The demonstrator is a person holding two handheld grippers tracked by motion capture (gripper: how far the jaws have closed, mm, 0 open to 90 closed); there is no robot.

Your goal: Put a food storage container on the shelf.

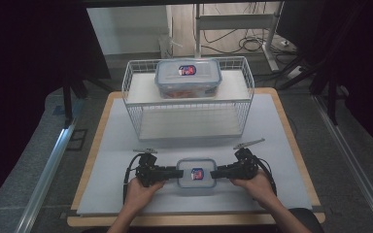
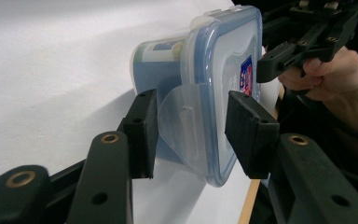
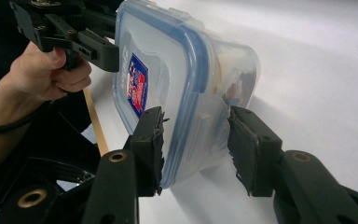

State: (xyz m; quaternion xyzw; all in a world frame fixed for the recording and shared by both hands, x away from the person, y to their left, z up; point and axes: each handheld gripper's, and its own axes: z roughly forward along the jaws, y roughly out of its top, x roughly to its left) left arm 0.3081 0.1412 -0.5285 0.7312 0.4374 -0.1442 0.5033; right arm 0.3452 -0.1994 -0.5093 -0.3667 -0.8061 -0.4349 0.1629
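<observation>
Two grippers were on the box (image 1: 196, 175) at once, one at each short end, with it sitting on the tabletop (image 1: 126, 145) near the front edge, well apart from the wire basket (image 1: 136, 97) at the back. The left gripper (image 2: 191, 133) had its fingers (image 2: 142, 130) narrowed around the clear latch flap at its end; the right gripper (image 3: 195, 149) was doing the same at the other end. In both gripper views the pads looked to be touching or just about touching lid and flap, though I couldn't swear they were pressing hard. My guess was that it would handle stiff but slick: hard smooth plastic, light to middling with something inside. The flaps are hinged and floppy, so I'd rather pinch the lid rim and wall than the flap alone, and keep both ends level.
</observation>
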